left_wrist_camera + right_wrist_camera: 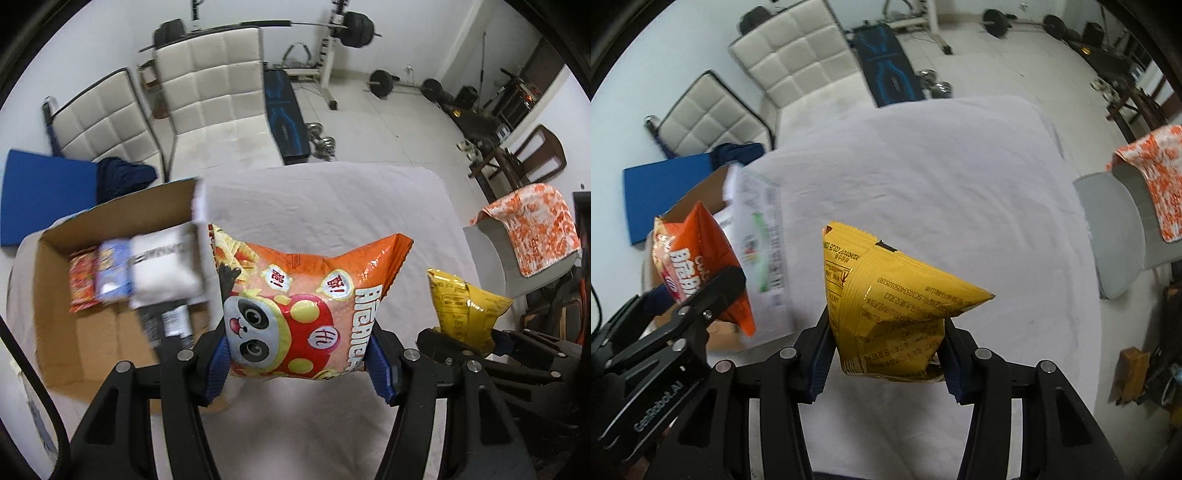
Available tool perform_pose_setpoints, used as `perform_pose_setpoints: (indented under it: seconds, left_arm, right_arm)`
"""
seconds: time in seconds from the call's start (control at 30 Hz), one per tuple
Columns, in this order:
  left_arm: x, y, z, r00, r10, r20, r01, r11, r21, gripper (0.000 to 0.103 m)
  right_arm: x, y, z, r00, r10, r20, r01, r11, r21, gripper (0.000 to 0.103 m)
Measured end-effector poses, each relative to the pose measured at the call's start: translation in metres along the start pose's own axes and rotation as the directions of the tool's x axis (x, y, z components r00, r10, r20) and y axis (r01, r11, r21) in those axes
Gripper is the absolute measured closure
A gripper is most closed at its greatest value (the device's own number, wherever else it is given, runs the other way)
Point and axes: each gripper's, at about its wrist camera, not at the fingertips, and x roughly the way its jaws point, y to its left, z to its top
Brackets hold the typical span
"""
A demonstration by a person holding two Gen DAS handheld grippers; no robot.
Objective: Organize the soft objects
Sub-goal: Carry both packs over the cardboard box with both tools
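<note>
Orange panda snack bag [295,314] hangs above the white-covered table [332,199], pinched between the blue pads of the left gripper [299,360], while the right gripper [886,360] at about 3 o'clock of it clamps a yellow snack bag [886,314] in the same way. At 9 o'clock of the orange bag sits an open cardboard box [59,317] on the table. Inside, against its far wall, lie a red packet [83,280], a blue-and-white packet [112,273] and a white pillow-like pack [166,269] side by side, touching.
</note>
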Motion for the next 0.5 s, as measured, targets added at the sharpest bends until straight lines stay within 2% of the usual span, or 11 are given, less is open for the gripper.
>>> perform_pose_setpoints:
  seconds: [0.23,0.5]
  left_arm:
    - [-0.044,0.075,-0.039,0.997,0.074,0.037,-0.071,0.994,-0.081,0.043]
    - [-0.058,0.164,-0.062,0.990,0.143,0.019,-0.136,0.971,-0.195,0.043]
  right_arm:
    - [-0.014,0.086,-0.024,0.997,0.077,-0.003,-0.077,0.992,-0.104,0.051]
    - [0.002,0.183,-0.043,0.990,0.130,-0.048,-0.138,0.965,-0.225,0.051]
